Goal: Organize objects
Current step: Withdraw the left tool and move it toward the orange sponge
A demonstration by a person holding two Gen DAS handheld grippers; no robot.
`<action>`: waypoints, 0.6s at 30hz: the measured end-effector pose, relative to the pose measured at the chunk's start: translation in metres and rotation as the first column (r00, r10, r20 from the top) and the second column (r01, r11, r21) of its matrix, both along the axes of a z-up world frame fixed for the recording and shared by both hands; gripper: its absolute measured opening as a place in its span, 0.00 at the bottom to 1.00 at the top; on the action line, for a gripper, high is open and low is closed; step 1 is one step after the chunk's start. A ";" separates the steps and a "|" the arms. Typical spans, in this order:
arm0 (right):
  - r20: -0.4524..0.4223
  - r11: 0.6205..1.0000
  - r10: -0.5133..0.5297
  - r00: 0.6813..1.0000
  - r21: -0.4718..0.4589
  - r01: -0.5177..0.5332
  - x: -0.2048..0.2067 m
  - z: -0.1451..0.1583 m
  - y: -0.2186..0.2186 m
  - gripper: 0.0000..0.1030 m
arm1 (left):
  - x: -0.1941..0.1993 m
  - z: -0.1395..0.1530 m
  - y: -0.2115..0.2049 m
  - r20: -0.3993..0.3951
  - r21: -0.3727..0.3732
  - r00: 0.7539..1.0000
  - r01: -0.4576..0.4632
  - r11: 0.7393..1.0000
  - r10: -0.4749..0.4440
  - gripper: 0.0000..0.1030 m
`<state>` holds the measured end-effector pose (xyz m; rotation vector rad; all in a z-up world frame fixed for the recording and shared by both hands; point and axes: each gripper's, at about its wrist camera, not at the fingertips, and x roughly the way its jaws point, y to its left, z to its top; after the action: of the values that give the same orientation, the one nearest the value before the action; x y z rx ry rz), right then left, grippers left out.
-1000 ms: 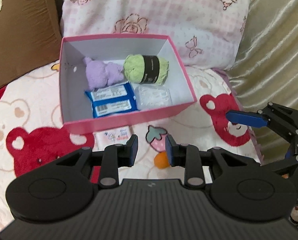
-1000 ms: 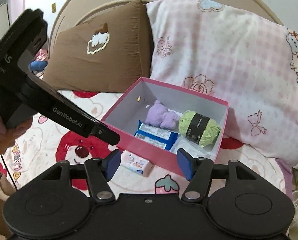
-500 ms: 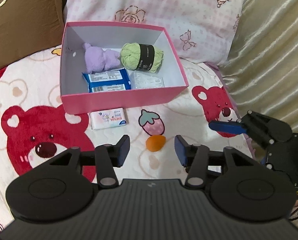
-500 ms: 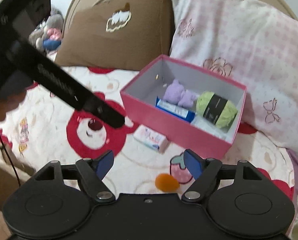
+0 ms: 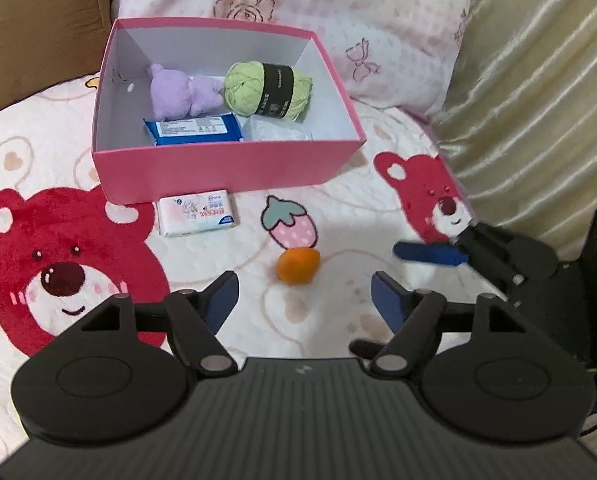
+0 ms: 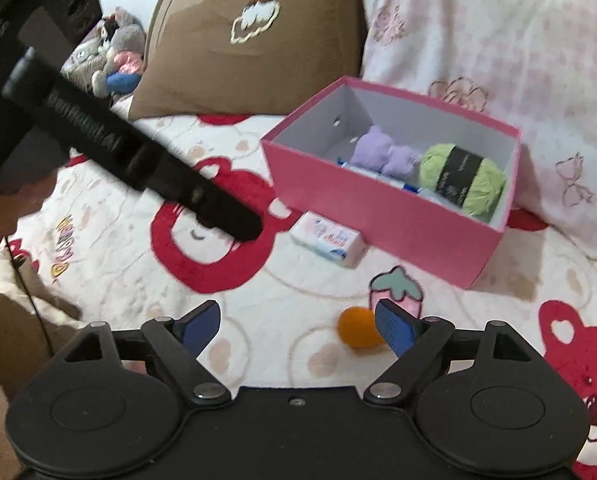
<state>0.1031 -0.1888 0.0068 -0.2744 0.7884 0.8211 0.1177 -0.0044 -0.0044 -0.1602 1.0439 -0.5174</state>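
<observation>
While both tools hang over the bear-printed bed cover (image 5: 338,208), neither has hold of anything. The left hand-held gripper (image 5: 302,296) has just been opening its jaws, and they now stand well apart with nothing pressed between the blue pads; in its own view the small orange fruit (image 5: 297,266) lies on the cover just ahead of the gap, free of both fingers. The right hand-held gripper (image 6: 298,322) has also just been spreading its jaws, which stand wide. In the right wrist view the orange fruit (image 6: 356,332) sits close against the inner side of the right-hand pad, partly hidden behind it; whether pad and fruit touch cannot be told.

Further back, the pink box (image 5: 226,172) stands open on the bed in front of a pink pillow (image 5: 338,12). Inside it lie a lilac plush toy (image 5: 178,92), a ball of green yarn (image 5: 268,90), a blue packet (image 5: 196,130) and a clear wrapped item (image 5: 276,130). A white tissue pack (image 5: 197,213) lies on the cover just beside the box's near wall, left of the printed strawberry (image 5: 290,224).
</observation>
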 end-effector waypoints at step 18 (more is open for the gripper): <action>0.229 1.000 0.008 0.973 -0.020 -0.003 -0.015 -0.043 0.006 0.84 | 0.003 -0.043 -0.002 0.026 0.040 0.995 -0.102 0.994 0.101 0.78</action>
<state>0.0876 -0.1828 -0.0363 -0.3819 0.5796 0.7711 0.1204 -0.0064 -0.0477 -0.1690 1.0166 -0.4045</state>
